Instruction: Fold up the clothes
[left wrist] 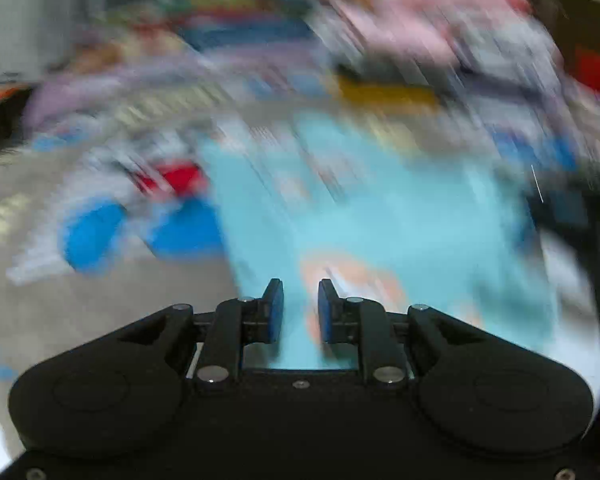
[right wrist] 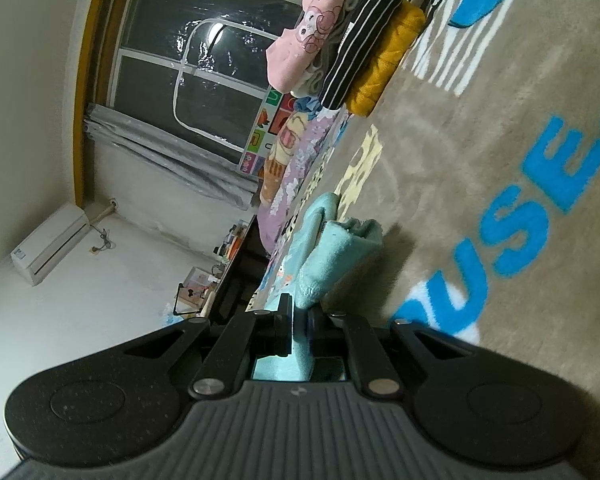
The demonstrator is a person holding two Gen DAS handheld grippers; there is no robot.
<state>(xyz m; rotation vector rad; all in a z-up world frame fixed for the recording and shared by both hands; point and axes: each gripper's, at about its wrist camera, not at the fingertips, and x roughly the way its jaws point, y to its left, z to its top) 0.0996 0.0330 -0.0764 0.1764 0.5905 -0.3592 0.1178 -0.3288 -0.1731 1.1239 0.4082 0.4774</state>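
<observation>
A light blue garment (left wrist: 380, 216) with an orange print lies spread on the beige rug, heavily blurred in the left wrist view. My left gripper (left wrist: 300, 304) hovers over its near edge with a narrow gap between the blue pads (left wrist: 274, 308); nothing is pinched there. In the right wrist view, which is rolled onto its side, my right gripper (right wrist: 300, 320) is shut on a bunched fold of the same light blue garment (right wrist: 332, 248), which hangs beside the rug (right wrist: 480, 152).
A stack of folded clothes, pink (right wrist: 300, 28), striped (right wrist: 360, 40) and mustard (right wrist: 388, 60), sits on the rug. Blurred piles of clothes (left wrist: 440, 40) lie beyond the garment. A window (right wrist: 204, 68), a wall air conditioner (right wrist: 48, 244) and dark furniture (right wrist: 240, 272) are behind.
</observation>
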